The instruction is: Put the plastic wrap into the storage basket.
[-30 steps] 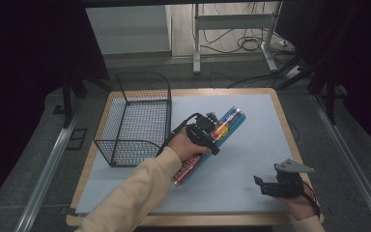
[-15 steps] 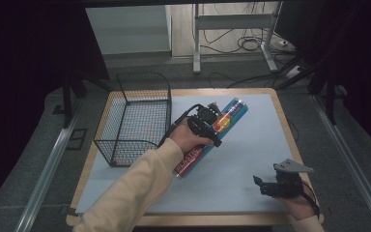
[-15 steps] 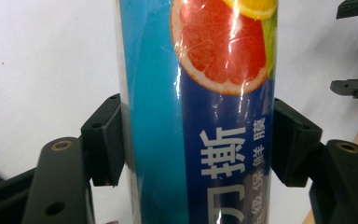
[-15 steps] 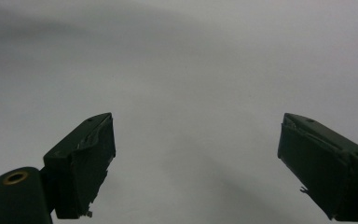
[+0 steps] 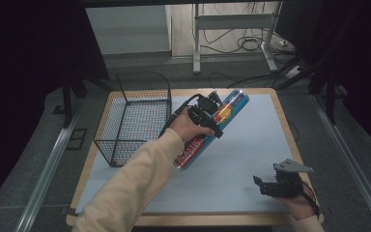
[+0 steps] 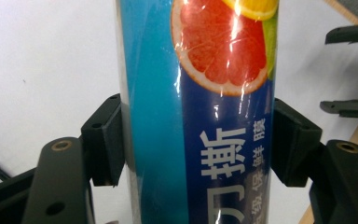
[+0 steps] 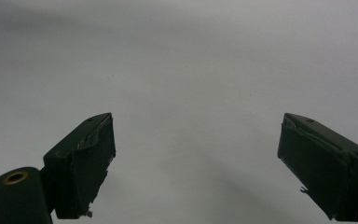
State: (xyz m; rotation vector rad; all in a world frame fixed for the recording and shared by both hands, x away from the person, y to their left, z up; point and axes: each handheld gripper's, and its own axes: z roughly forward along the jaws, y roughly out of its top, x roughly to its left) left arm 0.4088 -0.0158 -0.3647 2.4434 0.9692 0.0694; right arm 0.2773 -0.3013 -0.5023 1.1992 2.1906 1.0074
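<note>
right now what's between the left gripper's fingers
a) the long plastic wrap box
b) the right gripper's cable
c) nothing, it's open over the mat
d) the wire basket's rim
a: in the left gripper view both fingers press the sides of the plastic wrap box, and the high view shows the left gripper on that box beside the wire basket.

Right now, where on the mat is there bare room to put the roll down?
The widest bare patch lies between the plastic wrap roll and the right gripper, out to the mat's right edge. The near-left corner, below the wire basket, is free too. Beside the basket it is crowded, under the left gripper.
</note>
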